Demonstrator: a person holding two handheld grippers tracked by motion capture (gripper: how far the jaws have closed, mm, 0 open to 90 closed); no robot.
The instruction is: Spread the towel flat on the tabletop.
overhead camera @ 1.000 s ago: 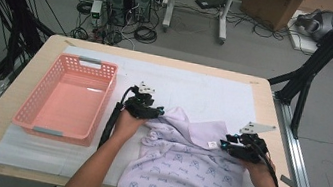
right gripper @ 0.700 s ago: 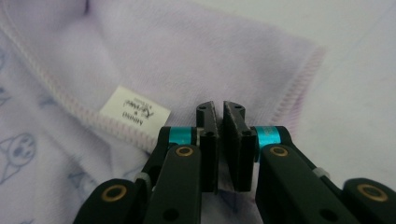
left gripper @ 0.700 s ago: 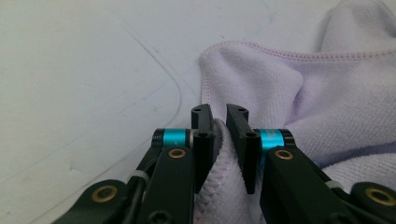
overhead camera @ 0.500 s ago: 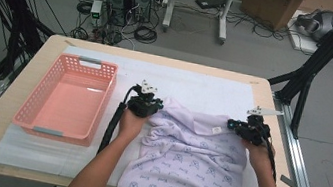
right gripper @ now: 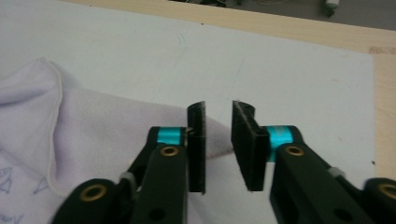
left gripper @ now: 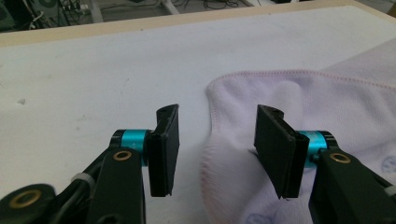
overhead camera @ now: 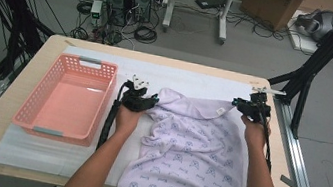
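Observation:
A pale lilac towel [overhead camera: 196,149] with a small printed pattern lies spread on the white mat [overhead camera: 197,80], reaching to the near table edge. My left gripper [overhead camera: 145,101] sits at the towel's far left corner. In the left gripper view its jaws [left gripper: 218,112] have just been opening and stand apart, with the hemmed towel [left gripper: 327,102] edge loose between them and the pads not pressing on it. My right gripper [overhead camera: 248,105] is at the far right corner. Its jaws [right gripper: 219,108] have also just been opening, and the towel [right gripper: 93,126] tip lies by the left pad, ungripped.
A pink plastic basket [overhead camera: 36,103] stands empty on the left part of the table. Bare mat stretches beyond the towel to the far wooden table edge [overhead camera: 160,58]. Black frame posts stand at both sides, and computers and cables lie on the floor behind.
My right gripper has moved away from me toward the far right, drawing the towel's corner out flatter. The left gripper stayed at its corner. Both pairs of jaws now stand apart.

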